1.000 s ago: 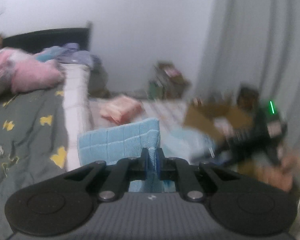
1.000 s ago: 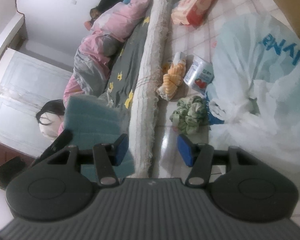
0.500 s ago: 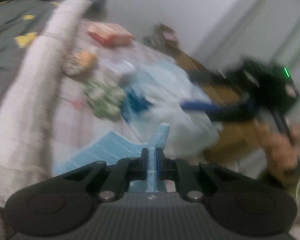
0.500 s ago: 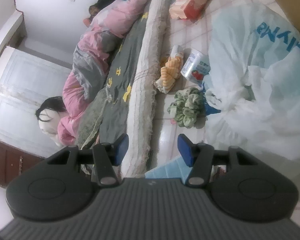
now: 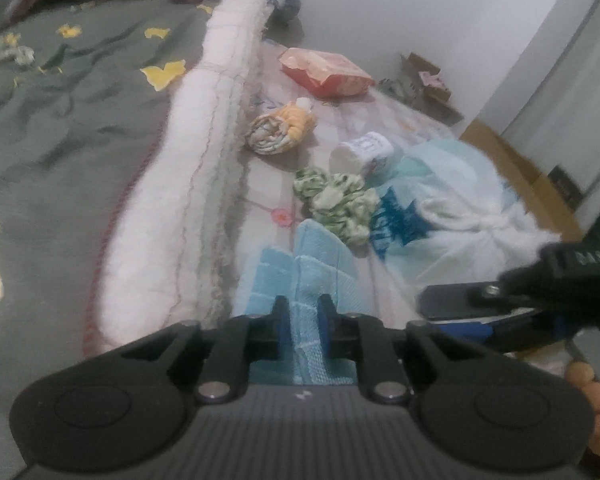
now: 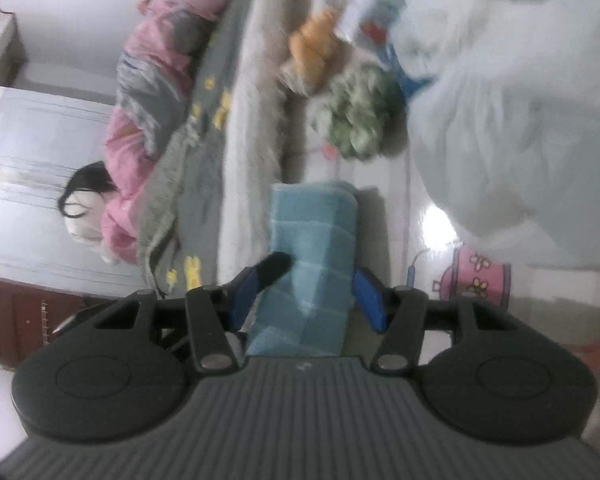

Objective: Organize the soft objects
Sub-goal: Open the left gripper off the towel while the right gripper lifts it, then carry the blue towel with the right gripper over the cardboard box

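A light blue checked towel (image 5: 300, 264) lies folded on the tiled floor beside the mattress edge. My left gripper (image 5: 304, 312) points down at it; its jaws are opening, and a raised fold of the towel still fills the narrow gap, touching both pads. From the right comes my right gripper (image 5: 440, 314), held in a hand. In the right wrist view the towel (image 6: 312, 240) runs away between the spread fingers of the right gripper (image 6: 306, 292), which is open and straddles the near end. A green-and-white cloth bundle (image 5: 336, 204) and a yellow striped bundle (image 5: 280, 130) lie further along the floor.
A bed with a grey flowered cover (image 5: 60, 120) and a thick white mattress edge (image 5: 188, 184) fills the left. A big white plastic bag (image 5: 452, 216) lies close on the right, with a white roll (image 5: 364, 154), an orange packet (image 5: 324, 72) and a cardboard box (image 5: 512, 160) beyond.
My left gripper sank from bed height to the floor with the towel, and its jaws parted a little. My right gripper dropped over the towel, which now lies between its fingers.
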